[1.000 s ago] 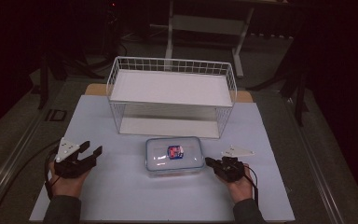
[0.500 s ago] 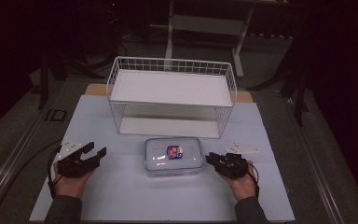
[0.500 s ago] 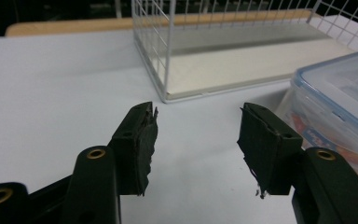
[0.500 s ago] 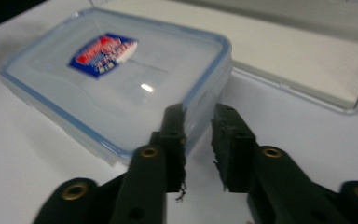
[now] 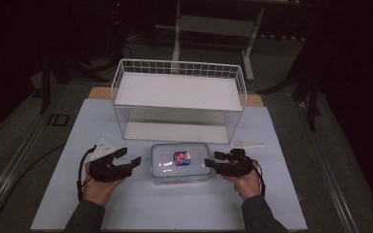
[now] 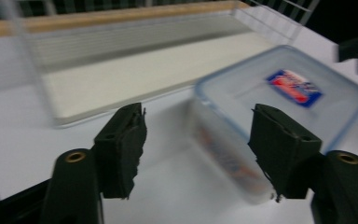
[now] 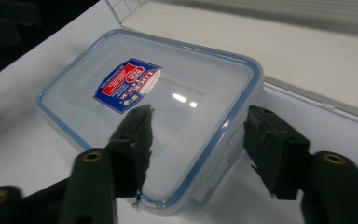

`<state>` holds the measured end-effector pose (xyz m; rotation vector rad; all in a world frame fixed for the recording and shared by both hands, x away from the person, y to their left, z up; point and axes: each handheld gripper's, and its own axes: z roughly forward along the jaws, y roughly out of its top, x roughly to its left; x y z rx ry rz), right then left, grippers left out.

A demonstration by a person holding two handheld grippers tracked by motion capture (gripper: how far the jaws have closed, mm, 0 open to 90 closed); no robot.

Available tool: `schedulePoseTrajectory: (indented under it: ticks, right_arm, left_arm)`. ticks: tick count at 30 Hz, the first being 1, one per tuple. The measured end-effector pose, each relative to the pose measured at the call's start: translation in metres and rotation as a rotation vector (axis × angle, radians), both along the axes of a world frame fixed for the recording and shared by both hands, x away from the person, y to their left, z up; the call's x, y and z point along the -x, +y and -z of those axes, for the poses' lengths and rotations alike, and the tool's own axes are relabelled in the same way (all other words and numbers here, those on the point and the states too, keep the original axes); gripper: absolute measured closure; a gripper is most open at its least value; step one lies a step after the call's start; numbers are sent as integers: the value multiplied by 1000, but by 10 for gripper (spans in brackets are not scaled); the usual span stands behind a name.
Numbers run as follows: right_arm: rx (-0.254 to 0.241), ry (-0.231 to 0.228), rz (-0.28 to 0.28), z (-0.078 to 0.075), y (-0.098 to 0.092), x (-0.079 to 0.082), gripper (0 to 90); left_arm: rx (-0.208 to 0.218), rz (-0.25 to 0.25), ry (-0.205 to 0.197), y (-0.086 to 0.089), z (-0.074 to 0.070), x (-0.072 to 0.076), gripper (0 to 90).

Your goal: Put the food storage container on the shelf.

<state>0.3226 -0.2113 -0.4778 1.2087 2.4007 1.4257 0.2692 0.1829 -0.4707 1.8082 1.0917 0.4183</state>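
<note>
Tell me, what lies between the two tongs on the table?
In the high view, the lidded box lies between the left tongs and the right tongs, on the table.

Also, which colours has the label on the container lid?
The label is red and blue with white print, clearest in the right gripper view.

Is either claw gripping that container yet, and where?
Neither. The left claw and right claw are open at opposite ends of the lidded container, holding nothing.
</note>
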Motion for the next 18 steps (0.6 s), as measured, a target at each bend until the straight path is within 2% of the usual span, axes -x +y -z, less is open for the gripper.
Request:
schedulePoseTrajectory:
  ticks: [2,4,8,11,15,18]
  right_arm:
    - [-7,29,-7,3,2,-3,353]
    - [5,48,-10,6,3,-6,350]
    - [5,77,-15,10,5,-10,339]
    - [-30,102,-22,12,5,-13,294]
    - [-37,127,-23,14,7,-16,215]
    - [-49,155,-27,16,8,-18,178]
  left_arm:
    - [10,19,18,-7,2,-4,306]
    - [9,14,40,-13,5,-9,288]
    - [38,34,101,-24,14,-17,272]
    - [48,41,127,-30,18,-20,253]
    - [106,24,165,-35,23,-26,212]
    - [120,32,196,-39,27,-30,187]
